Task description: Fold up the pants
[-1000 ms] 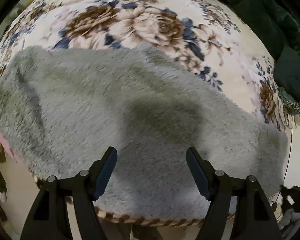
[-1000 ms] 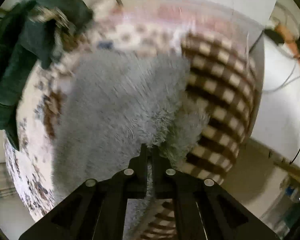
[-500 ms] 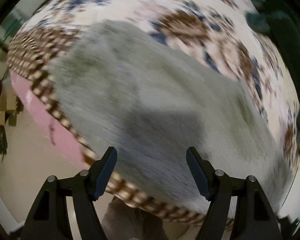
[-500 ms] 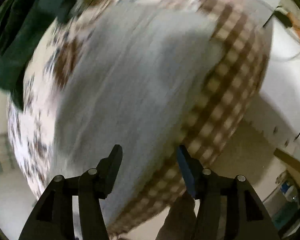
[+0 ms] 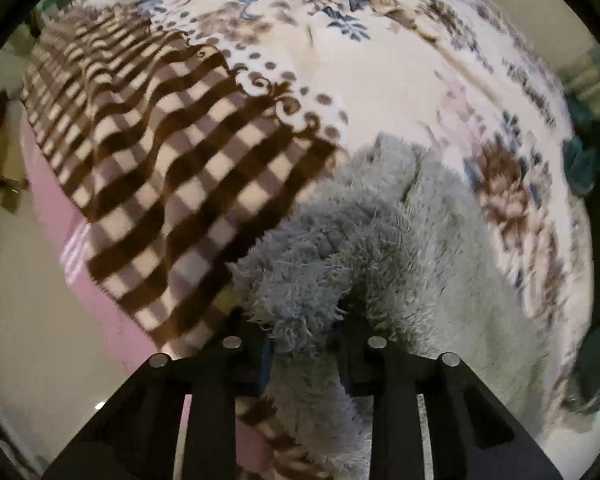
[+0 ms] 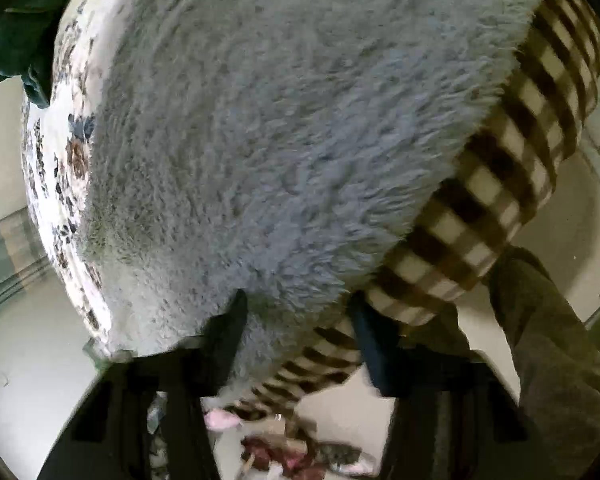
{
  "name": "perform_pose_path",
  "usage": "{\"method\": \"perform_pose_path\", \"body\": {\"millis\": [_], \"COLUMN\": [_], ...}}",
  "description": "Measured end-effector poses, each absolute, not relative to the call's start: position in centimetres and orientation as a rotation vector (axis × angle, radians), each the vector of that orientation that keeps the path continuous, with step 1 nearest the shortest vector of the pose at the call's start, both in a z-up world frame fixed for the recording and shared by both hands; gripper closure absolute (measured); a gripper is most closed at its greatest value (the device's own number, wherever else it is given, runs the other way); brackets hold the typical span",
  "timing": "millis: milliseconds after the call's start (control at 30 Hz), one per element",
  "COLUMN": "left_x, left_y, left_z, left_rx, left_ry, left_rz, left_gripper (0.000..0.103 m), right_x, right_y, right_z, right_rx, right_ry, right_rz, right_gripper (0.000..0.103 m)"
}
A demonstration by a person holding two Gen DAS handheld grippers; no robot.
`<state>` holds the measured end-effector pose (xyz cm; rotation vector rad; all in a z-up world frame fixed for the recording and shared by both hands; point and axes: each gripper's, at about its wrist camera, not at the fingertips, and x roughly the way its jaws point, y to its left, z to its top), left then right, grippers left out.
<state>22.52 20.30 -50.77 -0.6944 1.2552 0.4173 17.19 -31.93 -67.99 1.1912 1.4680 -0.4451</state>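
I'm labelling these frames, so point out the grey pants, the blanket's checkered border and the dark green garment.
grey pants point(image 6: 284, 128), right wrist view, fuzzy middle.
checkered border point(image 5: 172, 184), left wrist view, brown-and-cream squares.
dark green garment point(image 6: 16, 40), right wrist view, folded edge.

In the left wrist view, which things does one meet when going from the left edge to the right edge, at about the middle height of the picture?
Pale floor → pink sheet edge → brown checked border of the blanket → grey fluffy pants → floral part of the blanket → dark green garment.
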Motion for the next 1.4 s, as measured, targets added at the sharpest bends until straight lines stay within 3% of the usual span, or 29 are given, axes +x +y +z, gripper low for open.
{"method": "perform_pose_path", "body": {"millis": [100,300,500,567,600,633,667,700,733,767,833,1067,1300,1400], "left_x": [21.6,20.7,21.8,21.8,21.9,21.8,21.6,21.4,21.3,21.2,21.1,22.5,22.9,22.6], "left_y": [20.2,22.8,24.8,24.9,24.5,24.1,23.5,22.8,22.2,21.4,19.0,8.0,-6.8,-12.7], "left_z": [-48.3,-44.9,-47.7,-49.0,-49.5,-49.6,-49.3,-48.8,-48.2,-47.4,-45.2,-41.5,-43.8,-45.2], "left_rx": [-0.683,-0.751,-0.713,-0.728,-0.714,-0.704,-0.679,-0.636,-0.603,-0.559,-0.453,-0.337,-0.204,-0.140], "left_ry": [1.176,1.105,1.178,1.220,1.264,1.281,1.289,1.298,1.300,1.296,1.280,1.283,1.405,1.434], "left_rz": [0.362,0.324,0.310,0.316,0.312,0.304,0.298,0.308,0.312,0.314,0.310,0.107,-0.109,-0.168], "left_gripper": [0.089,0.090,0.089,0.082,0.081,0.078,0.072,0.066,0.055,0.040,0.027,0.027,0.027,0.027], "right_x": [18.2,19.4,19.8,19.4,19.3,19.0,18.7,18.4,18.0,17.6,16.8,12.3,8.7,9.4], "right_y": [-29.4,-25.4,-26.0,-27.0,-27.4,-27.7,-28.0,-28.5,-29.1,-29.7,-31.6,-45.7,-62.8,-67.7], "right_z": [-66.3,-62.9,-63.1,-64.8,-65.5,-66.1,-66.2,-66.1,-65.6,-65.2,-63.8,-59.3,-58.2,-58.8], "right_rx": [1.079,0.994,0.955,0.972,0.996,1.035,1.067,1.084,1.088,1.083,1.058,1.090,1.157,1.120], "right_ry": [1.420,1.377,1.436,1.489,1.511,1.523,1.516,1.501,1.477,1.461,1.425,1.156,0.846,0.828], "right_rz": [-0.484,-0.435,-0.406,-0.421,-0.424,-0.413,-0.397,-0.388,-0.386,-0.382,-0.400,-0.667,-0.925,-0.955], "right_gripper": [0.095,0.096,0.096,0.094,0.087,0.074,0.065,0.050,0.046,0.046,0.046,0.046,0.046,0.046]}}
